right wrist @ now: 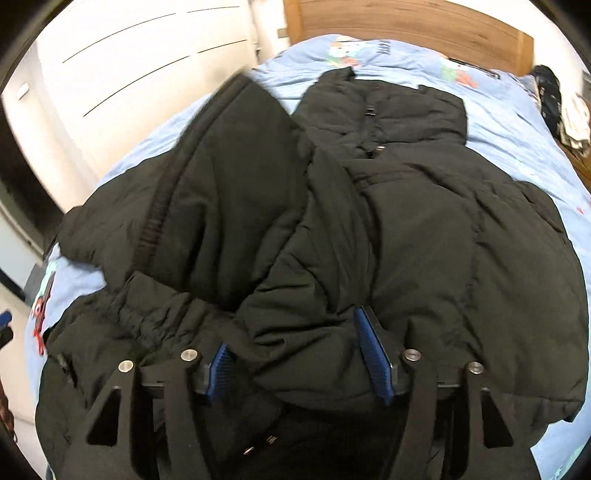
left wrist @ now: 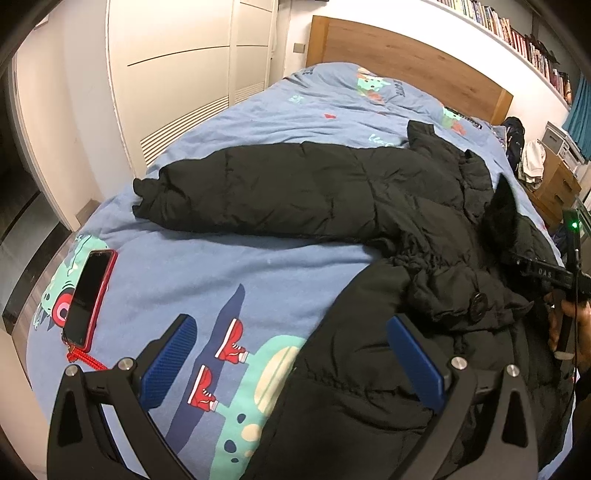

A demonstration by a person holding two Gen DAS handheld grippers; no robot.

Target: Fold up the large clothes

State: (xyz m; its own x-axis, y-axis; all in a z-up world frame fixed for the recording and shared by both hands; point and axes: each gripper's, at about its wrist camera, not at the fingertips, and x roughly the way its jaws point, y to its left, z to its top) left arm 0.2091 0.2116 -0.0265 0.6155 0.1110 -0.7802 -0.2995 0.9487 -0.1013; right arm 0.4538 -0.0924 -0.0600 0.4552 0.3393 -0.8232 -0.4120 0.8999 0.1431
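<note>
Left wrist view shows a black puffer coat [left wrist: 332,192] spread on a bed [left wrist: 229,266] with a blue cartoon-print cover. One sleeve [left wrist: 229,192] stretches out towards the white wardrobe [left wrist: 177,74], lying crosswise on the bed. A red phone [left wrist: 88,295] lies on the cover near the bed's edge, well apart from the coat.

The left claw [left wrist: 291,365] stands wide open and holds nothing; one pad hangs over bare cover, the other over the coat's lower edge. The right claw [right wrist: 299,354] is about half open. Padded cloth bulges between its blue pads, but they do not seem to press on it, so I judge it holds nothing. The other sleeve [right wrist: 229,192] is laid over the front of the coat.

The coat's long axis runs up the bed: collar [right wrist: 384,107] towards the wooden headboard [right wrist: 406,26], hem towards the person.

What could go wrong: the filling is springy, so a sleeve laid across the body may slide or puff back open once let go. The slick shell could slip from a shallow pinch, so a bite on only the outer layer would lift cloth without carrying the fold. A wide sweep with the left sleeve might drag the phone or knock it off the bed.
</note>
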